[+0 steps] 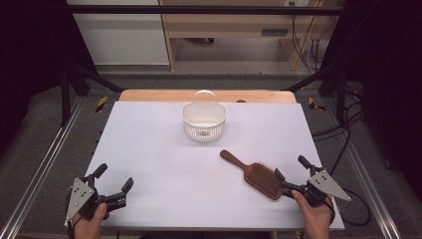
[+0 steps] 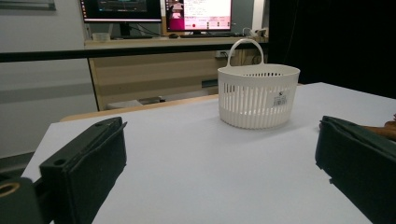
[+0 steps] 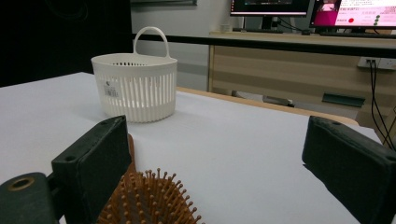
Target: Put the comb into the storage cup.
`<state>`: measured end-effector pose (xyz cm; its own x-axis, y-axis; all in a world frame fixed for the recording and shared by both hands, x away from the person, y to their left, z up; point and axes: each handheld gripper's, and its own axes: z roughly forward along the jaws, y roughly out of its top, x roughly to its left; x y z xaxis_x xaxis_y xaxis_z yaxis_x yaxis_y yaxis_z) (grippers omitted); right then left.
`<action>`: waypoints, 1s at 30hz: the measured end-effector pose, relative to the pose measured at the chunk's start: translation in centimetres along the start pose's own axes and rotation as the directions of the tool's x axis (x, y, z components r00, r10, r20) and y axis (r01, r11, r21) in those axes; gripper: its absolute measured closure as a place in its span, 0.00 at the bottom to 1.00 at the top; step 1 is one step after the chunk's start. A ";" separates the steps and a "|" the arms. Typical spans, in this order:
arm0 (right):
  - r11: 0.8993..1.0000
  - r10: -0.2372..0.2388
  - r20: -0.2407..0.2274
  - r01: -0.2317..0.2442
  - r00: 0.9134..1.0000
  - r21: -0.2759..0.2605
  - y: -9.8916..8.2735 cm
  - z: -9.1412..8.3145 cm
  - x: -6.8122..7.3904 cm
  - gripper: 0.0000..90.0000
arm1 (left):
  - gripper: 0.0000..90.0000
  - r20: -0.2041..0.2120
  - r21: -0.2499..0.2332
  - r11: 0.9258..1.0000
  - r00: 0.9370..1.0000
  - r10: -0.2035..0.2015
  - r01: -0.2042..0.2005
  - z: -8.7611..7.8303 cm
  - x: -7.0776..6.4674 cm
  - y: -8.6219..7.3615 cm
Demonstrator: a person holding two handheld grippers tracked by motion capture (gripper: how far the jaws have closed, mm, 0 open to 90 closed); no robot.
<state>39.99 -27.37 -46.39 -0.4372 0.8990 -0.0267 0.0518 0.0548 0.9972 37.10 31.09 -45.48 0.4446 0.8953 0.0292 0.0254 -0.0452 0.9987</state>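
Note:
A brown wooden hairbrush (image 1: 254, 174) lies bristles up on the white table (image 1: 164, 164), its handle pointing towards the middle. In the right gripper view its bristles (image 3: 152, 200) sit low beside the left jaw. My right gripper (image 1: 292, 169) rests at the front right, open, just right of the brush head and not gripping it. A white slotted basket (image 1: 203, 120) with a handle stands at the centre back; the same basket (image 2: 258, 93) is ahead of my left gripper. My left gripper (image 1: 115, 176) lies at the front left, open and empty.
The table's wooden far edge (image 1: 149, 94) runs behind the basket. Black frame bars (image 1: 69, 89) and cables (image 1: 348, 129) flank the table. A desk with monitors (image 2: 159, 9) stands beyond.

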 end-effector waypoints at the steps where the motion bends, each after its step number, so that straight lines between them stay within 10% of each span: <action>1: 1.000 -0.001 0.001 0.001 1.000 0.005 0.0 0.0 0.0 0.09 | 0.02 -0.003 0.001 1.000 1.000 -0.002 0.002 0.0 0.0 0.0; 11: 0.998 -0.040 0.039 0.038 0.998 0.058 0.8 -1.4 1.5 0.15 | 0.02 0.000 -0.003 1.000 1.000 -0.007 0.007 -0.3 -0.3 0.0; 24: 0.986 -0.029 -0.003 0.029 1.000 0.166 0.3 -2.2 1.7 0.85 | 0.02 -0.014 0.003 1.000 1.000 -0.005 0.005 -0.2 -0.4 0.0; 30: 0.971 0.024 -0.010 -0.021 1.000 0.237 0.1 -2.4 1.6 1.00 | 0.02 -0.024 0.005 1.000 1.000 -0.005 0.005 -0.3 -0.3 0.0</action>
<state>37.14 -26.95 -46.14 -0.4451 0.8955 -0.0020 0.2725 0.1376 0.9523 36.65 30.94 -45.50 0.4228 0.9059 0.0255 0.0324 -0.0432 0.9985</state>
